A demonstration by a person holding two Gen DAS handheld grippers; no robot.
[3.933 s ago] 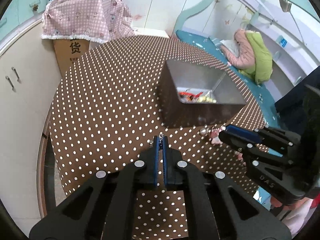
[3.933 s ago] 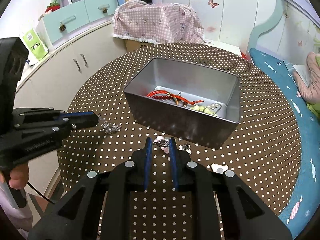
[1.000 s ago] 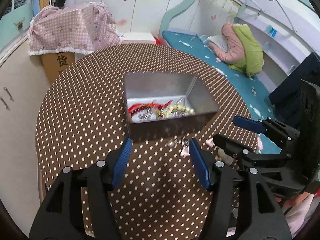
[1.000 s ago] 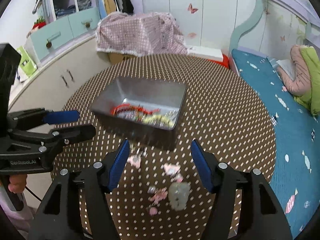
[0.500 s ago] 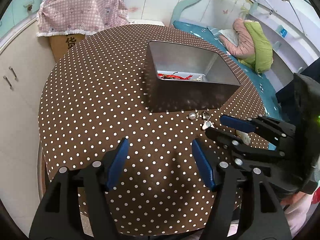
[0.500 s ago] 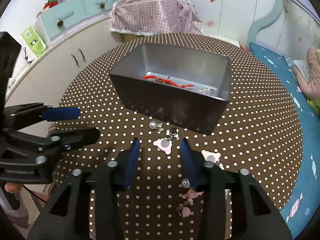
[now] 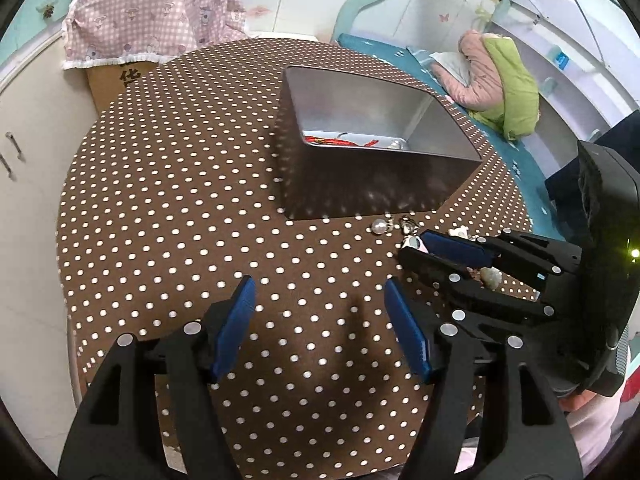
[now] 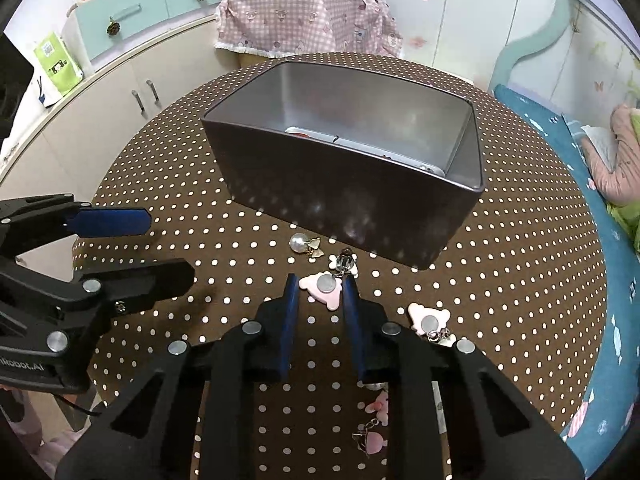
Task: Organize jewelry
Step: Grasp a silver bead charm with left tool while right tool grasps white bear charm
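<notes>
While flanking pink bear clip (image 8: 325, 290), right gripper (image 8: 320, 286)

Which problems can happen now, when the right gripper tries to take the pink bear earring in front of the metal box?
The right gripper stands open around the pink bear earring, which lies flat on the tablecloth, so the fingers may slide over it or pinch the cloth. A dark clip earring lies close beyond it and could be pushed or caught. The metal box has a high wall; a low lift may hit it.

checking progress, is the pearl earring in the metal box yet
No, the pearl earring lies on the dotted tablecloth just in front of the metal box.
</notes>
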